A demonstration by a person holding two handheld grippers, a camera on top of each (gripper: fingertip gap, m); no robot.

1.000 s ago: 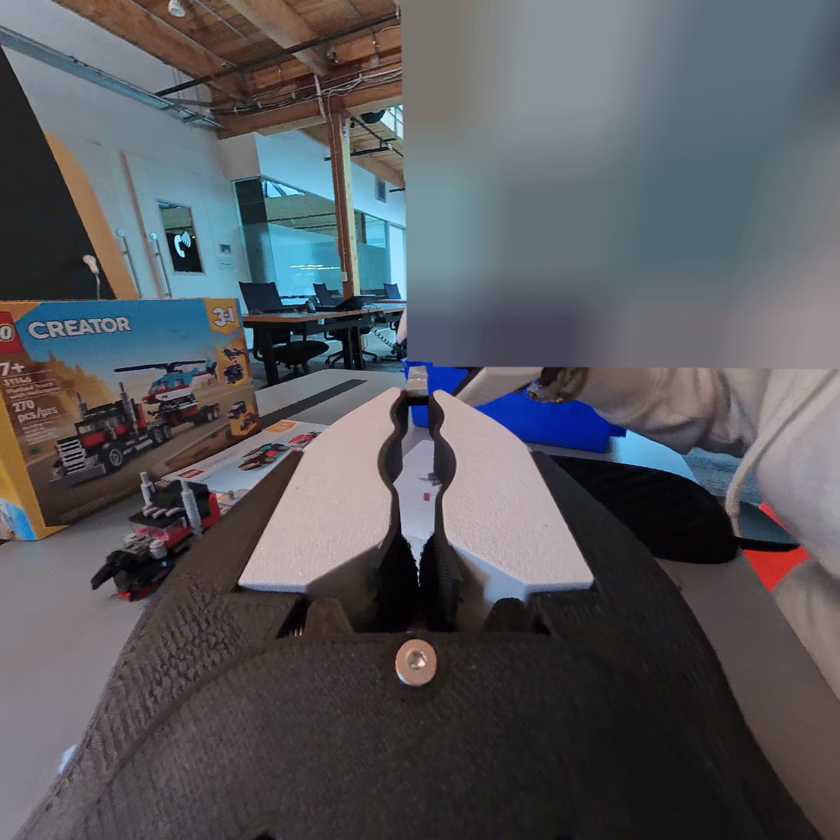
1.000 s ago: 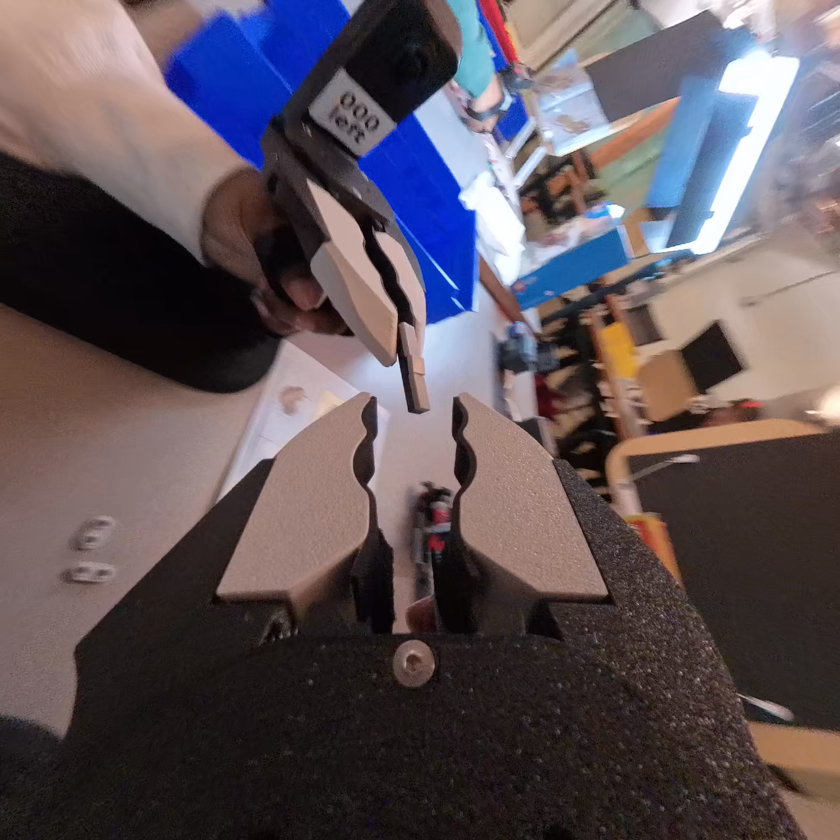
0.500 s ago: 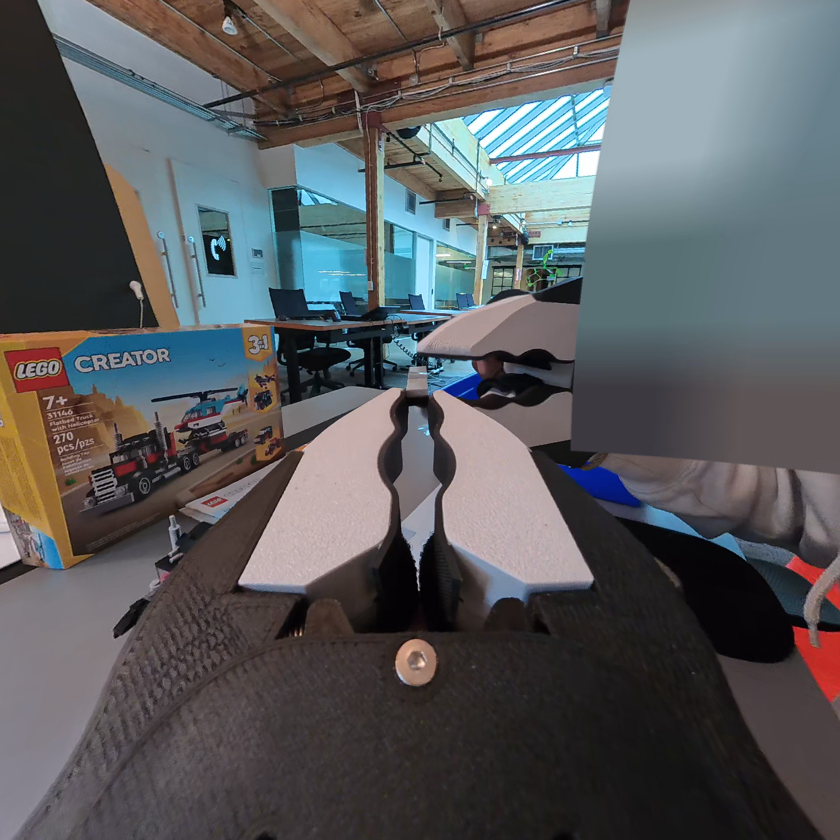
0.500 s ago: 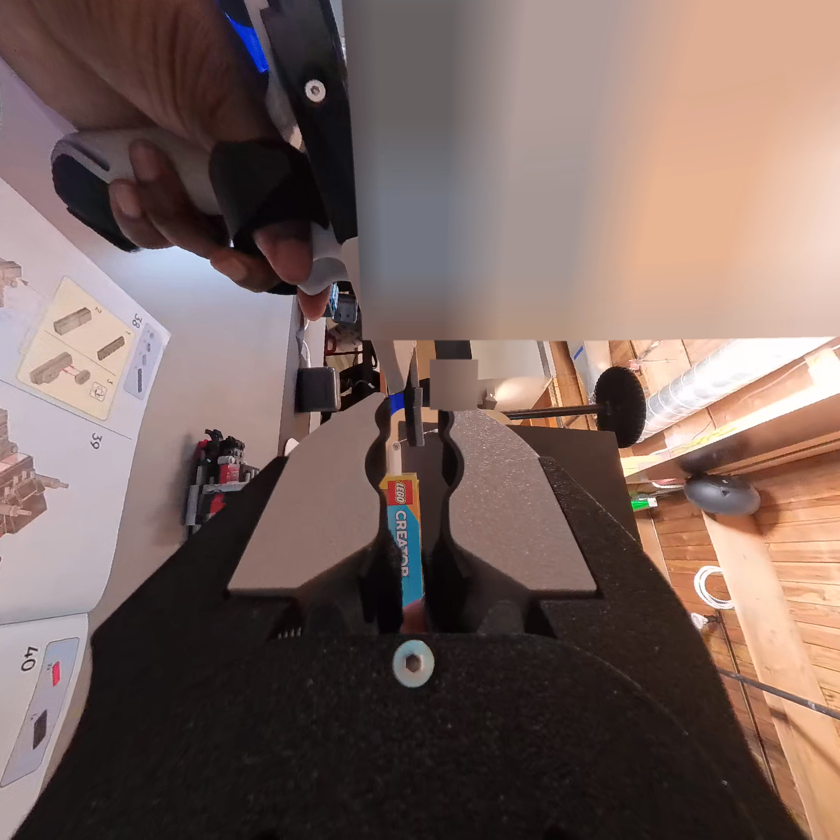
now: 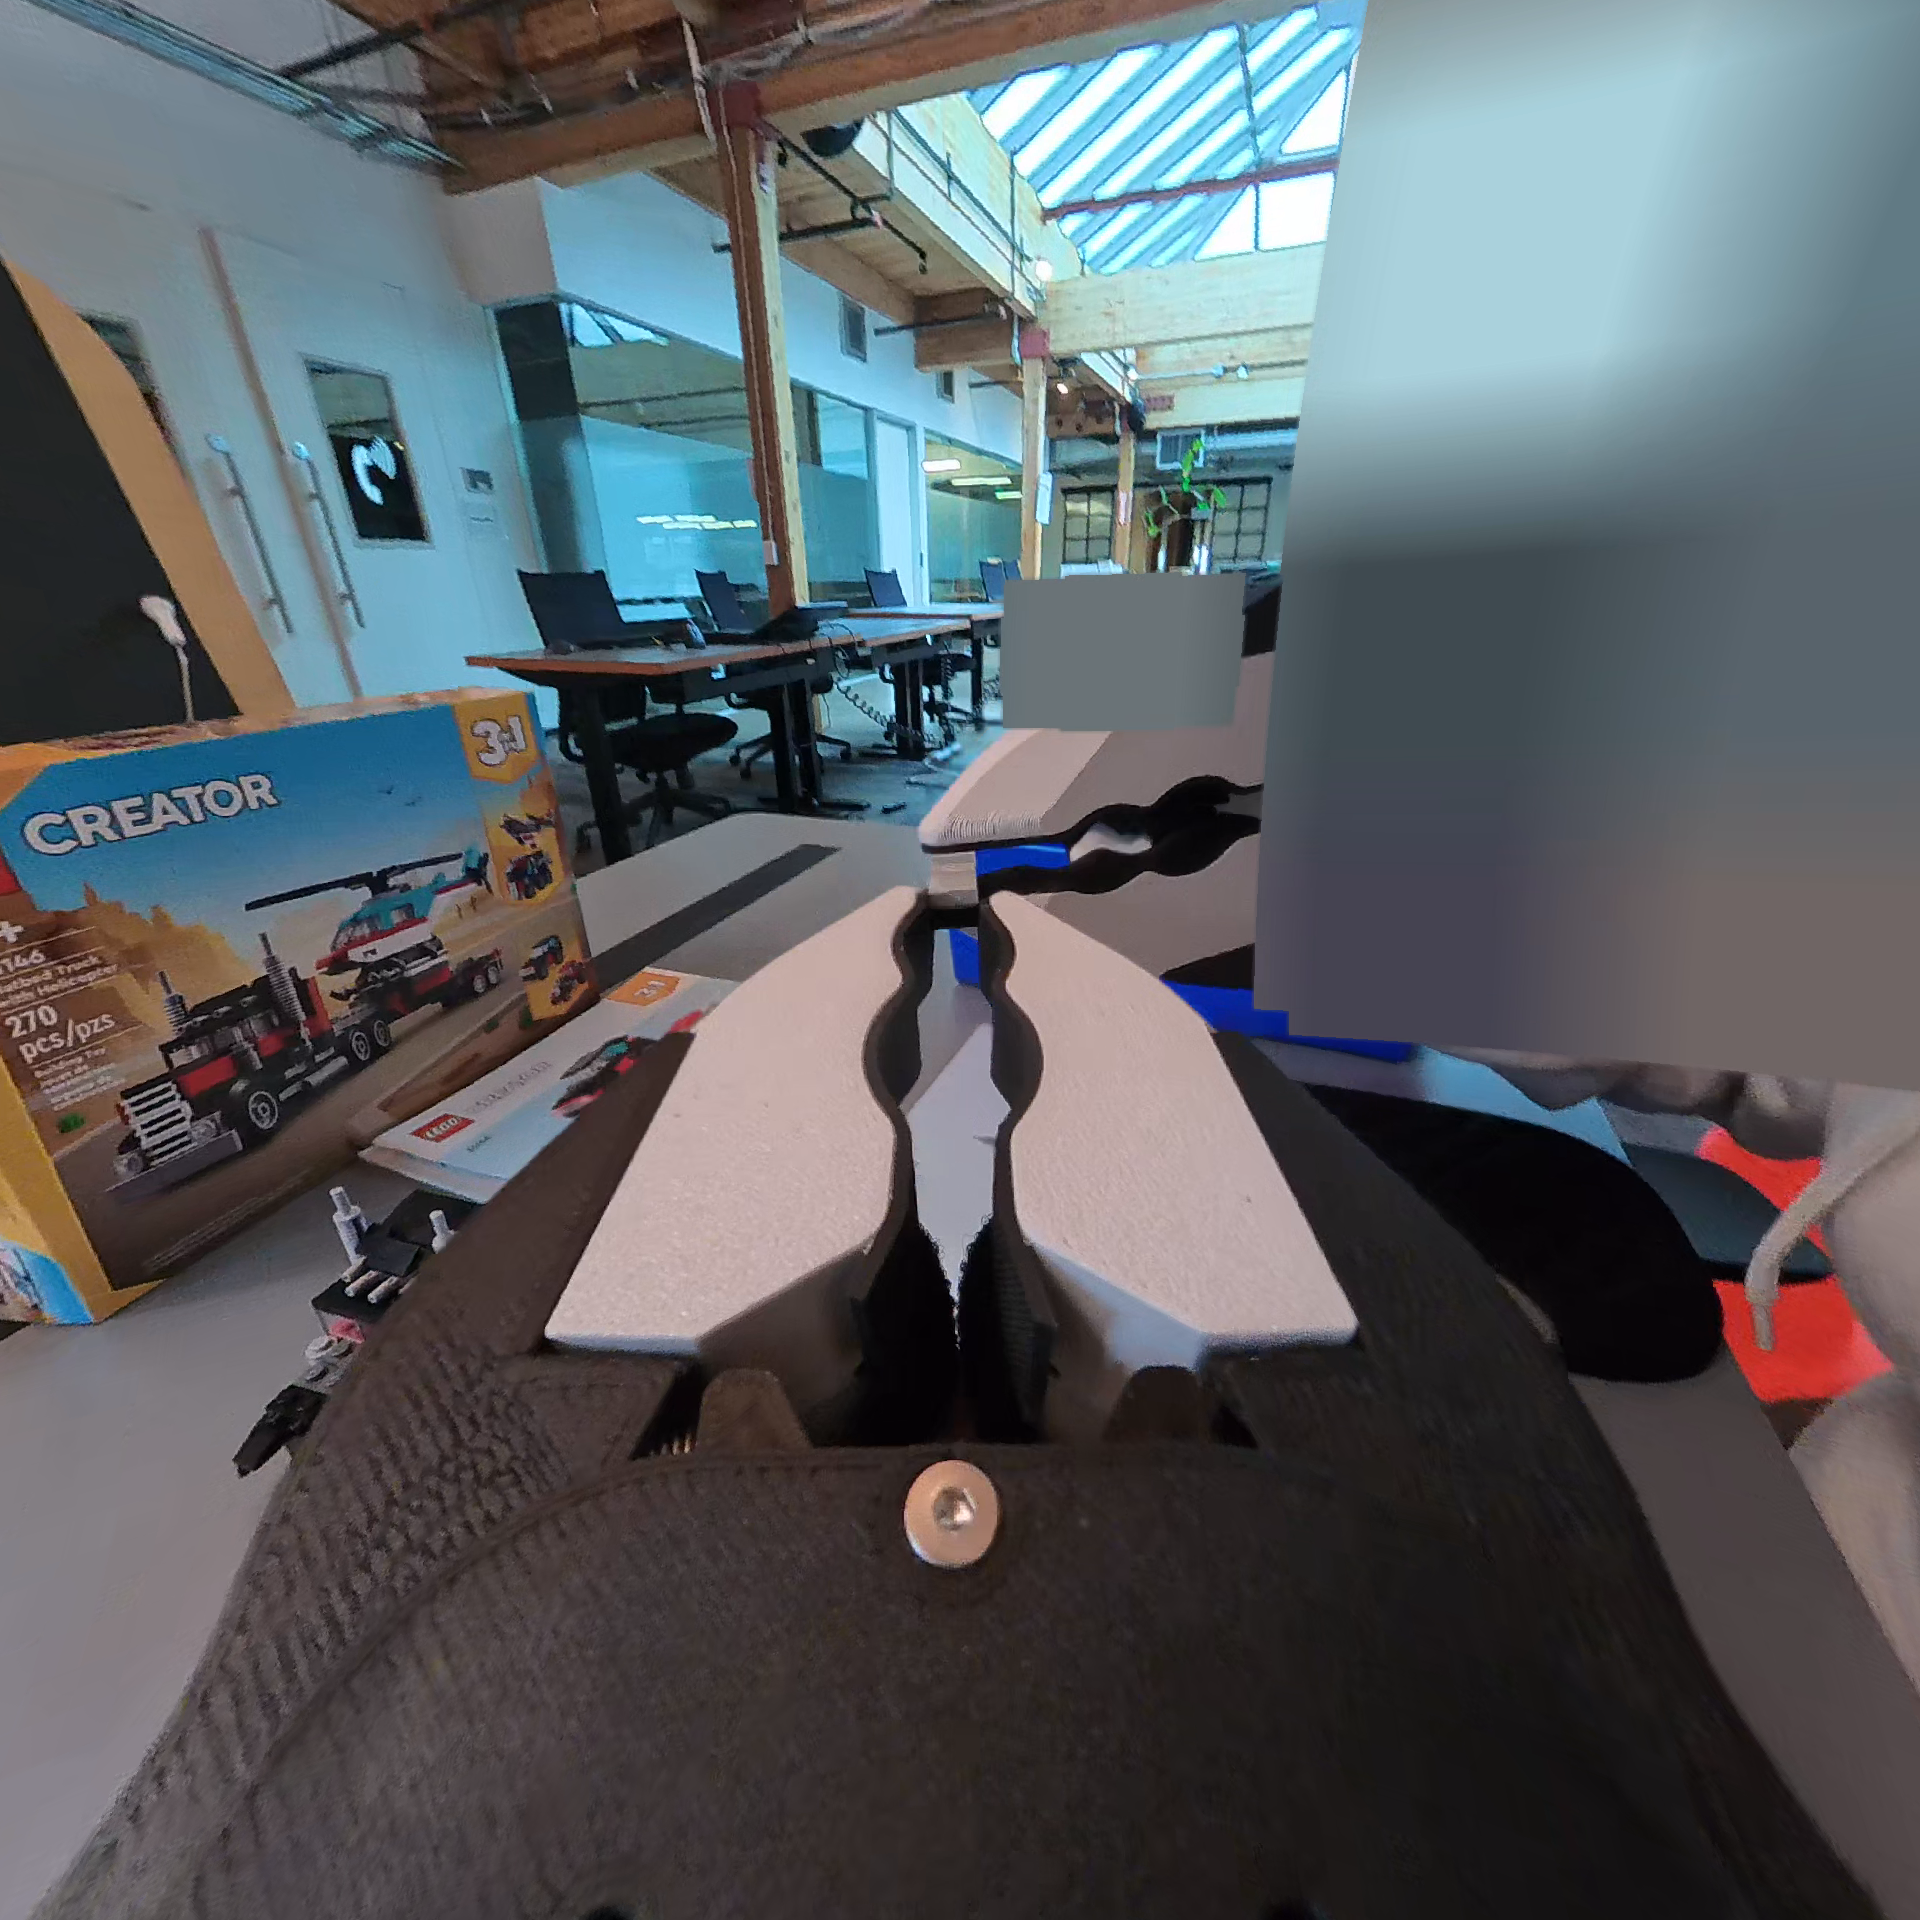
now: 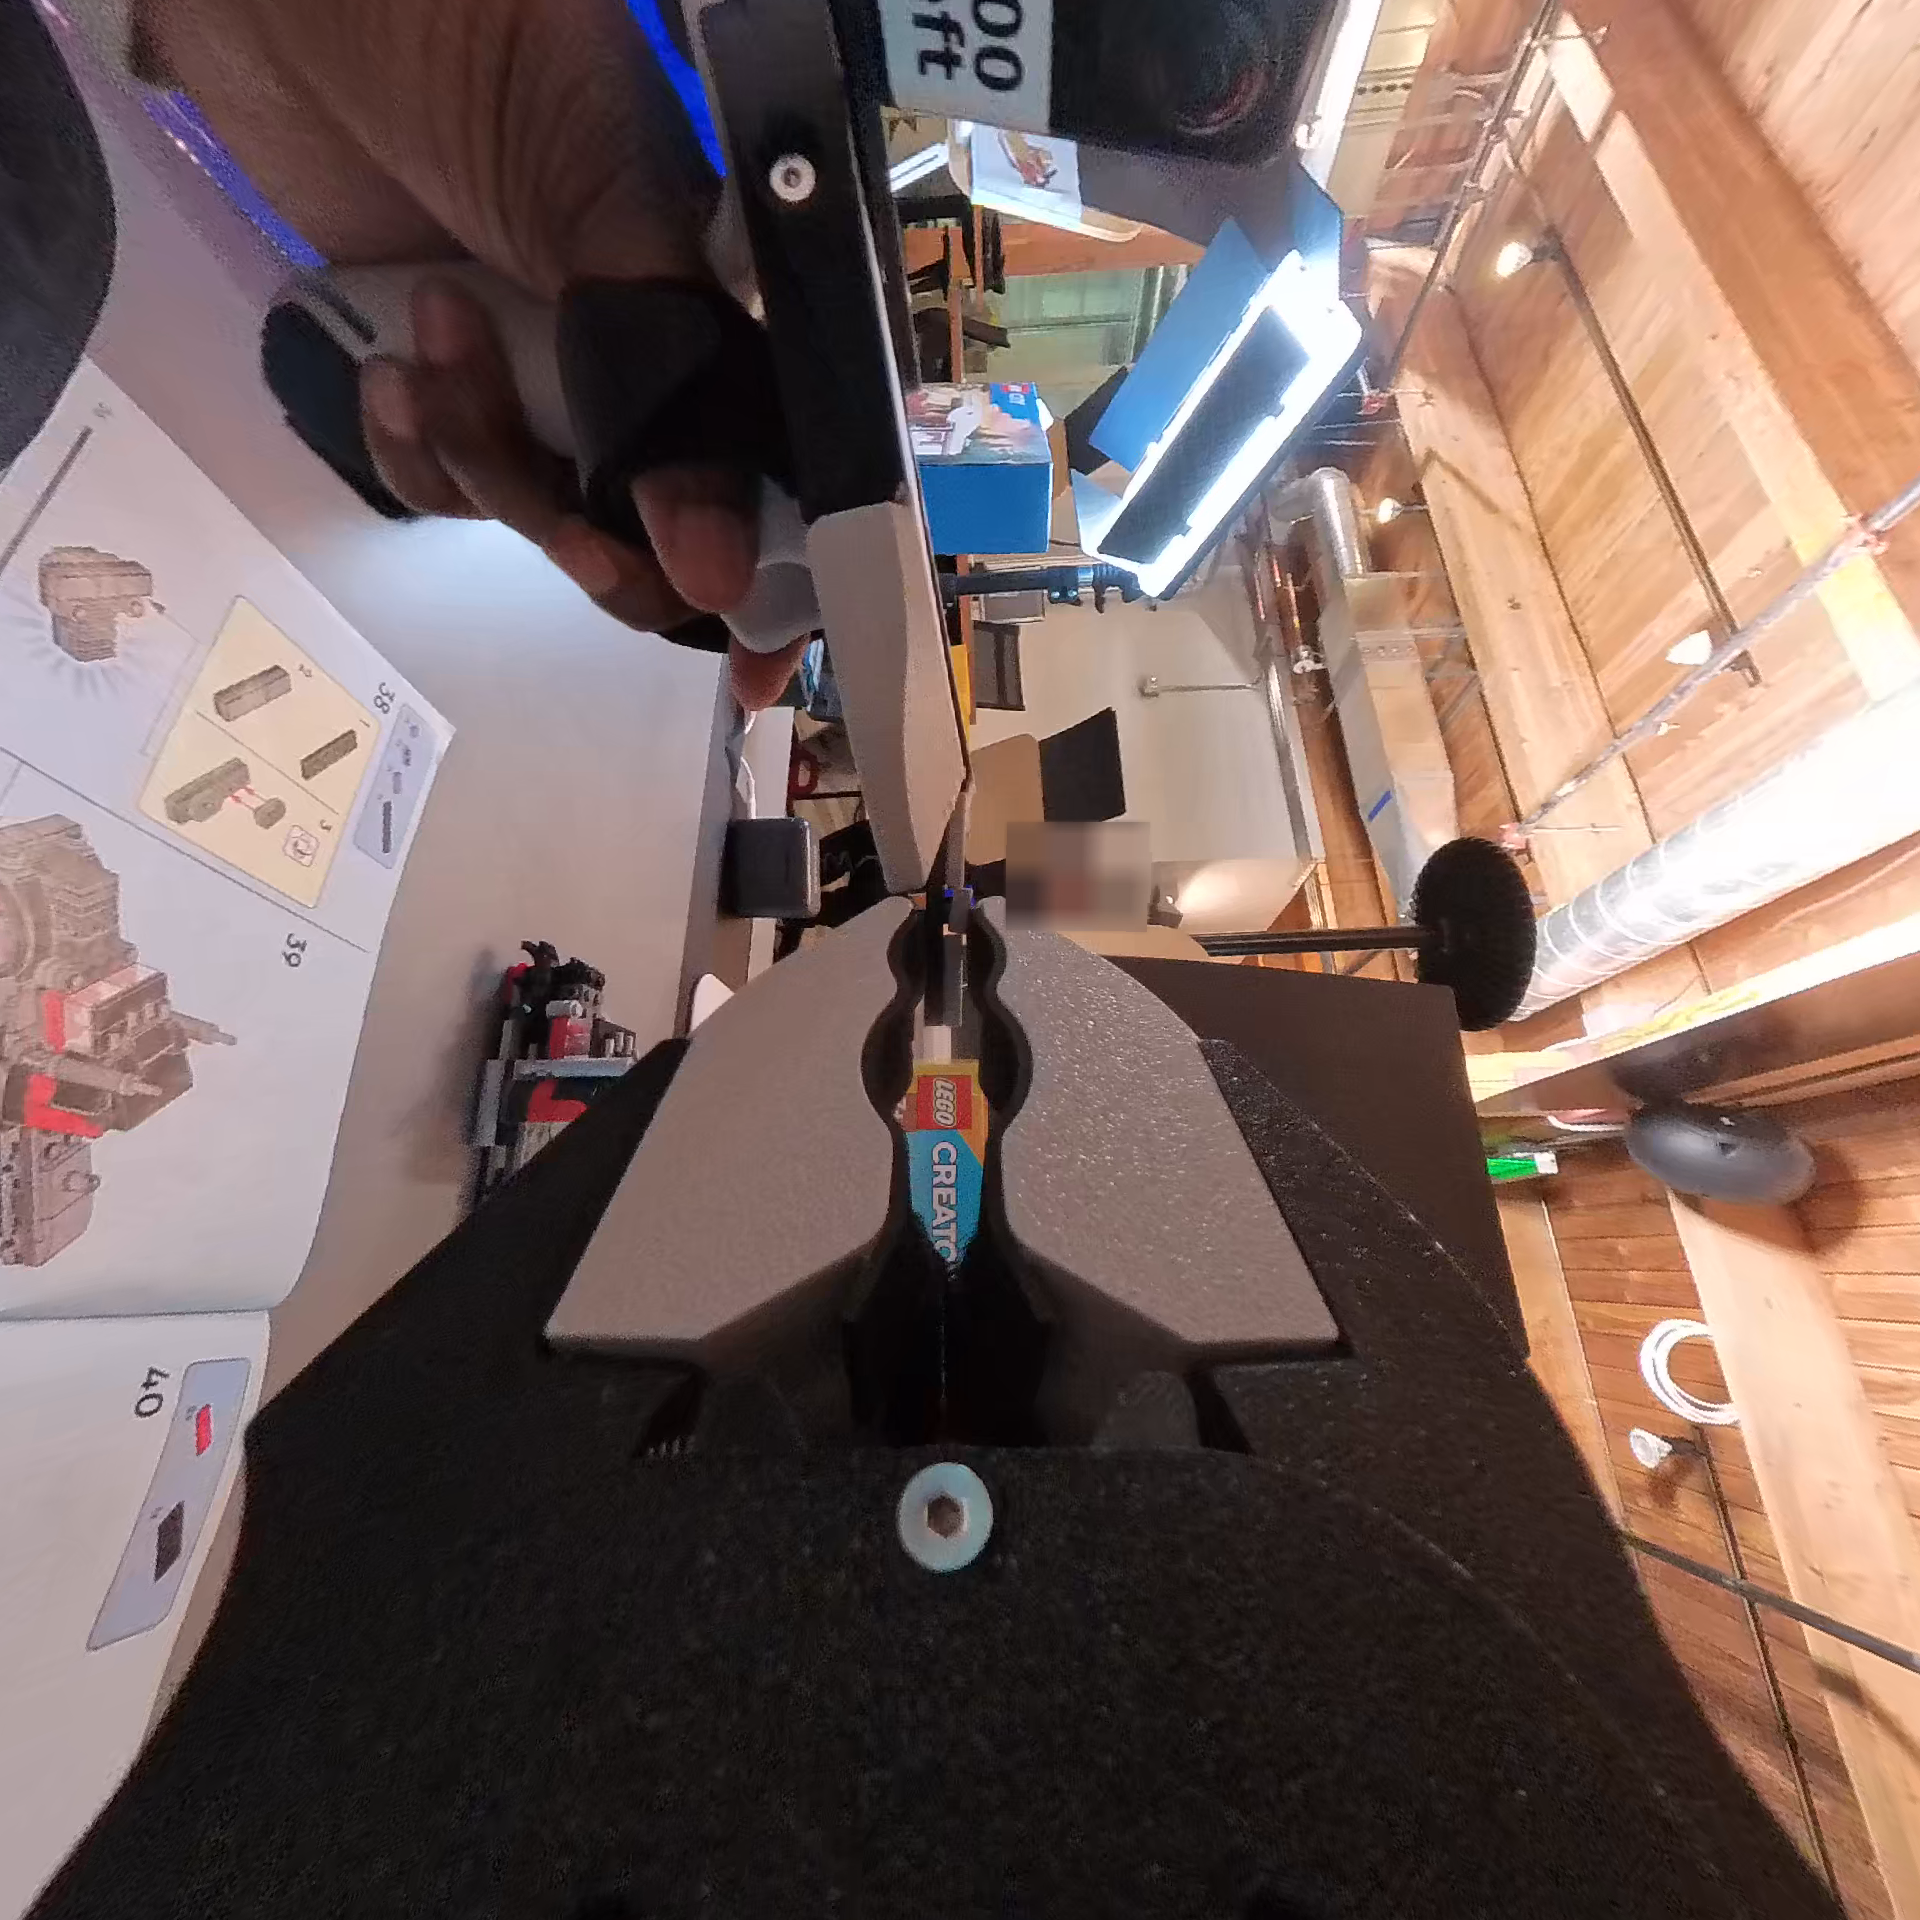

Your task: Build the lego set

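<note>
Right gripper (image 6: pixel 943 925) closed in, plate (image 5: pixel 952 889) between both jaws

Two handheld grippers, pale fingers on black textured bodies.
Left gripper (image 5: pixel 951 914) and right gripper (image 6: pixel 940 940) alike: grey-white fingers (image 5: pixel 748 1143) with wavy black-lined inner edges, coarse black printed housing, one silver hex screw (image 5: pixel 951 1512) at centre. White label on the left unit's black camera mount. Pale hooded sleeve (image 5: pixel 1860 1299) with drawcord.
</note>
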